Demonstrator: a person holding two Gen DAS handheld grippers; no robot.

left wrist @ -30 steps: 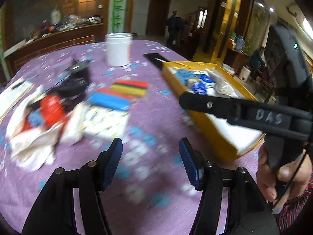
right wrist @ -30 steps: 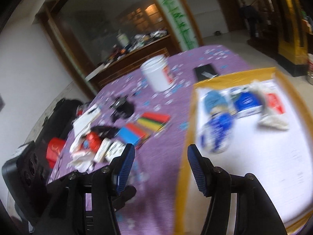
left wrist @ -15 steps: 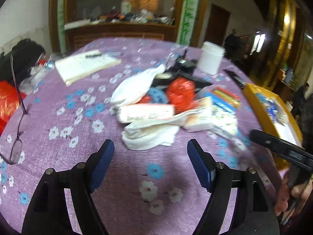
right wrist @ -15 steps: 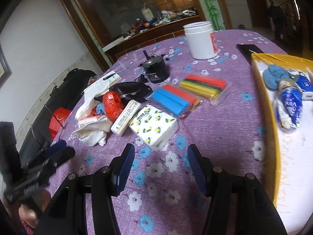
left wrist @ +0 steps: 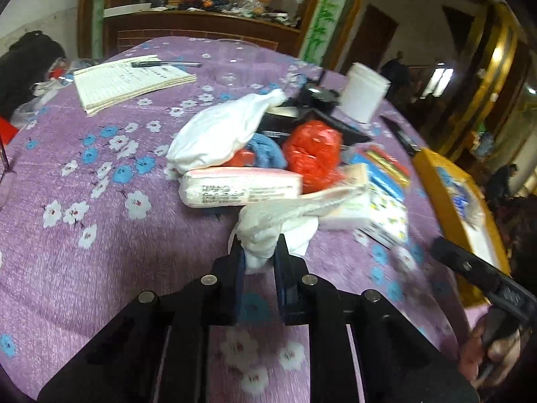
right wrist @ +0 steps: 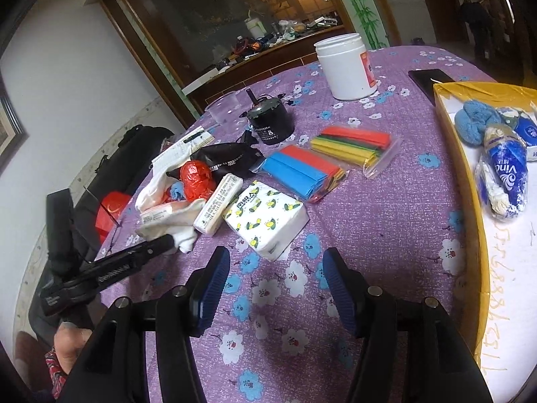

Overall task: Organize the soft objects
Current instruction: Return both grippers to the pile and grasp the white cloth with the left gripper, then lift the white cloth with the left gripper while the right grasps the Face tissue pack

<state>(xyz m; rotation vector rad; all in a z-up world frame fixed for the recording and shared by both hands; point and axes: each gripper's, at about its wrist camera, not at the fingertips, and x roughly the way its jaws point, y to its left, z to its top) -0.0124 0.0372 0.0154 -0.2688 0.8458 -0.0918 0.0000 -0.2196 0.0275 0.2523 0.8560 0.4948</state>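
My left gripper (left wrist: 258,265) is shut on a white sock (left wrist: 278,231) at the near edge of a pile of soft things on the purple flowered table (left wrist: 100,235). The pile holds a white cloth bundle (left wrist: 221,131), a red plastic bag (left wrist: 313,154), a pink tissue pack (left wrist: 241,189) and a lemon-print tissue pack (right wrist: 266,218). My right gripper (right wrist: 277,288) is open and empty above the table, near the lemon-print pack. The yellow box (right wrist: 470,201) at the right holds a blue sock ball (right wrist: 473,124) and a blue tissue pack (right wrist: 505,171).
A white jar (right wrist: 345,67), a black canister (right wrist: 270,124), two bags of coloured strips (right wrist: 302,171) and a black phone (right wrist: 428,79) lie on the far side. A notebook with a pen (left wrist: 131,80) lies at the far left.
My left gripper swung from the yellow box to the pile, moved in and shut on the white sock. My right gripper moved off the box and now looks over the table.
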